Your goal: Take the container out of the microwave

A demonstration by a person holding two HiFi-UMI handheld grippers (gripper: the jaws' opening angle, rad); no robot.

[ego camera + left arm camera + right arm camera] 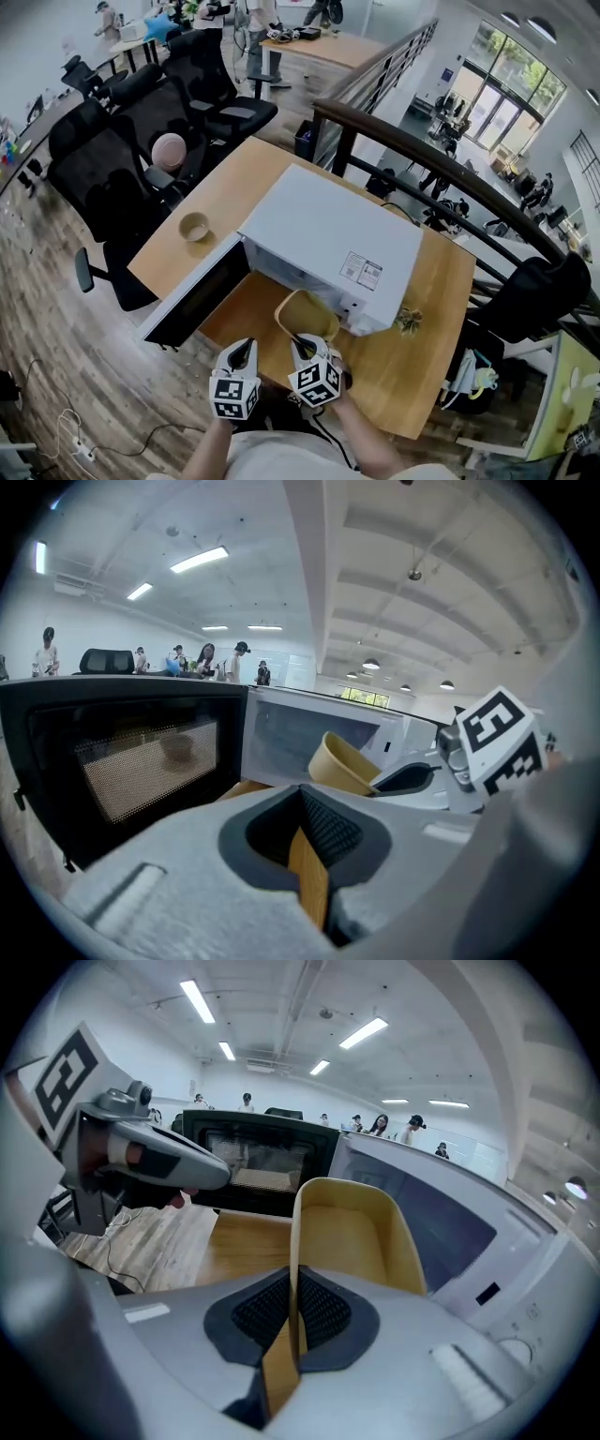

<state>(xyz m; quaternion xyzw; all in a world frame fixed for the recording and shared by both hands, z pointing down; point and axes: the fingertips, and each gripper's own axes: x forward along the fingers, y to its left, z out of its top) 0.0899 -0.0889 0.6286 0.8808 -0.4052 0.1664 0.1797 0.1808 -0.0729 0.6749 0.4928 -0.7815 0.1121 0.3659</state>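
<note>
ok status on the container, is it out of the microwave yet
Right gripper shut on container rim. Container out of microwave, held over table. Left gripper shut, empty. Door open at left.

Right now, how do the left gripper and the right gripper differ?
The right gripper is shut on the rim of the tan container; the left gripper is shut on nothing. The right gripper sits at the open front of the microwave, the left gripper beside it, nearer the open door. Both point toward the microwave.

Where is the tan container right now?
In the head view, the tan container is low centre, held by its rim in the jaws of the right gripper, just in front of the open white microwave, over the wooden table.
</note>
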